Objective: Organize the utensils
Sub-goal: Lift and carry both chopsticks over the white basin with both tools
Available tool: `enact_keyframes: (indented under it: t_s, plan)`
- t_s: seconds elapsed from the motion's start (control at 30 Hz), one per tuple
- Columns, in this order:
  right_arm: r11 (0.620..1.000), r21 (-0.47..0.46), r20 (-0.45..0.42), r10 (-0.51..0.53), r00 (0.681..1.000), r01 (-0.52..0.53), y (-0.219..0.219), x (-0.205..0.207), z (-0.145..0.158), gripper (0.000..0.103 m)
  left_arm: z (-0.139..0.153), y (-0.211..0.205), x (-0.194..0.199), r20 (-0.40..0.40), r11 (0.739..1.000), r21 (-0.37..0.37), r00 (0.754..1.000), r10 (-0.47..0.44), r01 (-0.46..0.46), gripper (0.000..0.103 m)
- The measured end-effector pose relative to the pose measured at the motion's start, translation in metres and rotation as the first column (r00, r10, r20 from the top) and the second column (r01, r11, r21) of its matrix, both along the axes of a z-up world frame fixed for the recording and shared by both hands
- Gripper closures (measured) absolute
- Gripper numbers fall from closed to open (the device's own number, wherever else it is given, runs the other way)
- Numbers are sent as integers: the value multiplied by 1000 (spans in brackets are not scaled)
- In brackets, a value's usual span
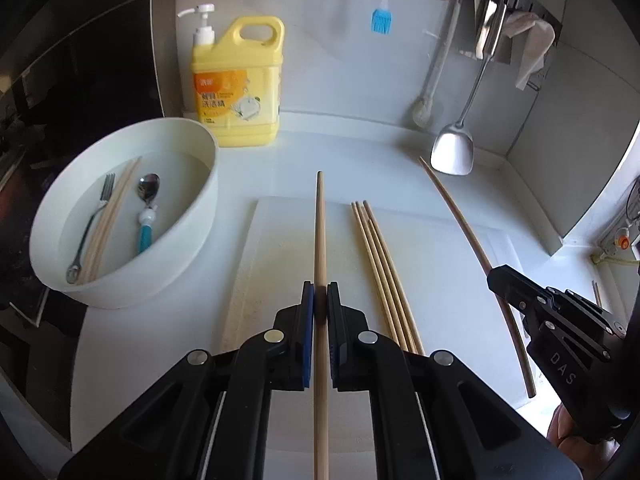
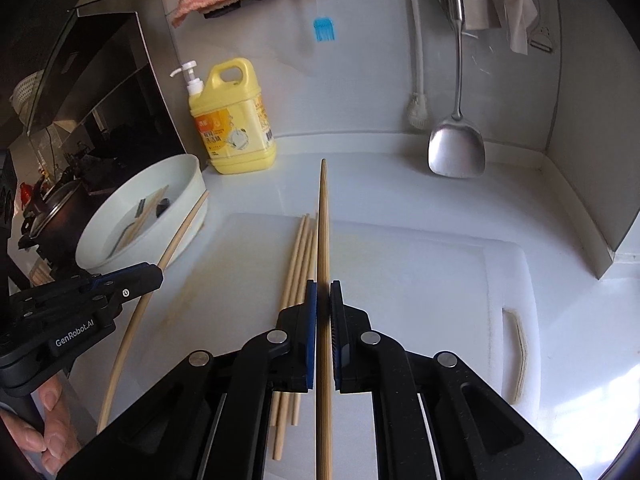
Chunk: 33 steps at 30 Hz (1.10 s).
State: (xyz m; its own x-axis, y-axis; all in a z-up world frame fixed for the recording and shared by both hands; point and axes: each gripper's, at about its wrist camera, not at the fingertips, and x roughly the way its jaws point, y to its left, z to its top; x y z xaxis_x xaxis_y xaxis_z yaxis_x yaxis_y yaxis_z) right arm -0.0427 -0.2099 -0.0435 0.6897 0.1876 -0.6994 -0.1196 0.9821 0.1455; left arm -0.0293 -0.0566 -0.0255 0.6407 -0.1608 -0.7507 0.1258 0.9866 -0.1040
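In the left wrist view my left gripper (image 1: 320,292) is shut on a wooden chopstick (image 1: 320,232) that points straight ahead above the white cutting board (image 1: 448,272). My right gripper (image 2: 323,292) is shut on another chopstick (image 2: 323,220), also lifted off the board (image 2: 420,280). Each gripper shows in the other's view: the right gripper (image 1: 494,276) at the right edge, the left gripper (image 2: 158,270) at the left. Several loose chopsticks (image 1: 380,264) lie side by side on the board between them. A white basin (image 1: 120,292) at the left holds a fork (image 1: 94,224), a spoon (image 1: 147,208) and chopsticks.
A yellow detergent bottle (image 1: 236,84) stands behind the basin. A steel spatula (image 1: 454,152), a dish brush (image 1: 424,108) and a blue silicone brush (image 1: 382,20) hang on the back wall. A dark hob lies left of the basin; a grey wall panel (image 2: 592,160) closes the right side.
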Motion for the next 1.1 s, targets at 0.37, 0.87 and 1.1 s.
enact_keyframes:
  t_s: [0.37,0.87,1.1]
  plan:
    - [990,53,51,131,990,-133,92,21,49,97,61,99,0,54,995,-16,993,102,-102,96]
    - [994,92,-6,64,998,-64,254,109,33,97,46,257,88,25,999,38,999,23,-24,96]
    - [996,78,-86,59,995,-53,286,137,9,97,24,277,114,-28,1000,29,1000,-8,9,96]
